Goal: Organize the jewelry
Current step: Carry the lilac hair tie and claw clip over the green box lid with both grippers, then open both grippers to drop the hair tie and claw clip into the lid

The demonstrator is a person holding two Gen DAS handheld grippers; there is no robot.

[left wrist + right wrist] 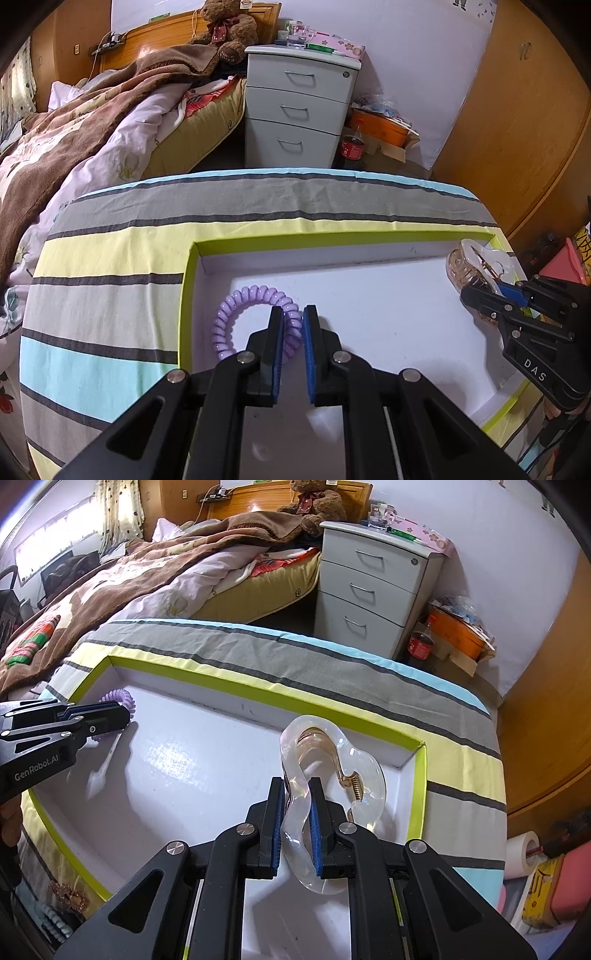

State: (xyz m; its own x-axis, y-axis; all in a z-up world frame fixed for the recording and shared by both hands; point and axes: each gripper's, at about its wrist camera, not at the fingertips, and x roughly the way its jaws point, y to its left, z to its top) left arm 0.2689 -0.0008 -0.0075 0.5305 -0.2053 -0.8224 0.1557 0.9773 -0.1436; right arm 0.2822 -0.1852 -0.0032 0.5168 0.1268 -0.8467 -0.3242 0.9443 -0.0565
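Note:
A white tray with a lime-green rim (192, 258) (417, 775) lies on a striped cloth. My left gripper (294, 314) is shut on a purple spiral hair tie (236, 306) at the tray's left end; the hair tie also shows in the right wrist view (120, 696). My right gripper (297, 786) is shut on a clear hair claw clip (325, 760) with a gold spring, at the tray's right end; the clip also shows in the left wrist view (469, 266). The left gripper appears at the left of the right wrist view (110, 716).
The striped cloth (110, 258) covers the table. A gold ornament (68, 895) and a pale blue beaded piece (55, 923) lie outside the tray's near-left edge. A bed (92, 122), a white drawer unit (299, 110) and a wooden wardrobe (524, 110) stand behind.

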